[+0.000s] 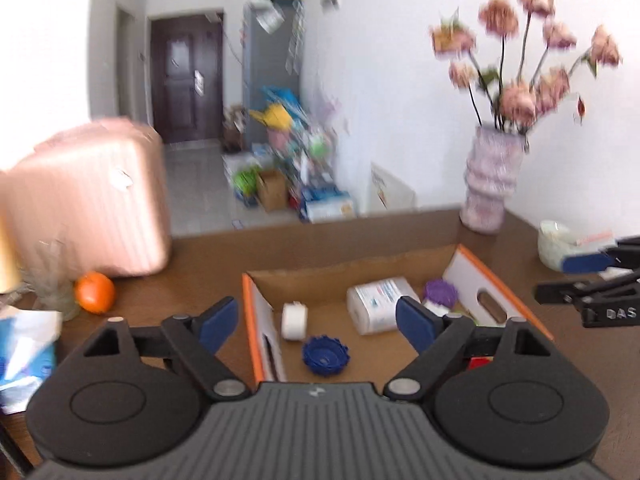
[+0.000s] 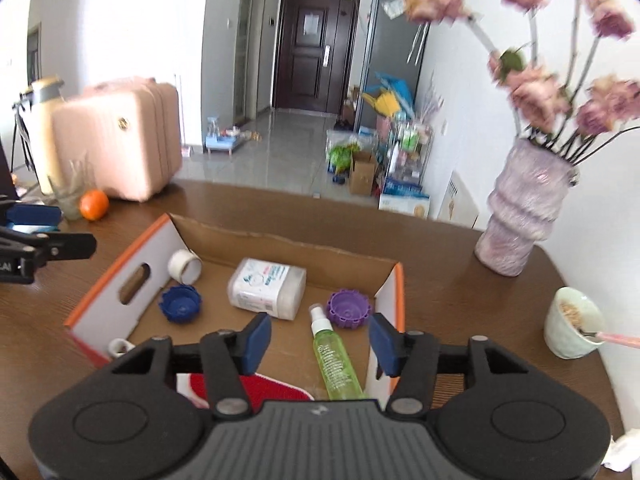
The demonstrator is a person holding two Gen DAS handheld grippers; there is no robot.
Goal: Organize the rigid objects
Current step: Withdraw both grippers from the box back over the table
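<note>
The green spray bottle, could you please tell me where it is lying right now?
In the right wrist view, the green spray bottle lies flat in the cardboard box, near its right wall, nozzle pointing toward the purple cap, with the white packet to its left.

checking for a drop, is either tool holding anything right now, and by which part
Nothing is held: the left tool and right tool are both open above the box.

Legible text: white letters "DAS" on the black arm of the right tongs (image 1: 588, 280) at the frame's right edge; letters "LAI" on the left tongs (image 2: 24, 236). Print on the white packet (image 2: 267, 288) is unreadable.
</note>
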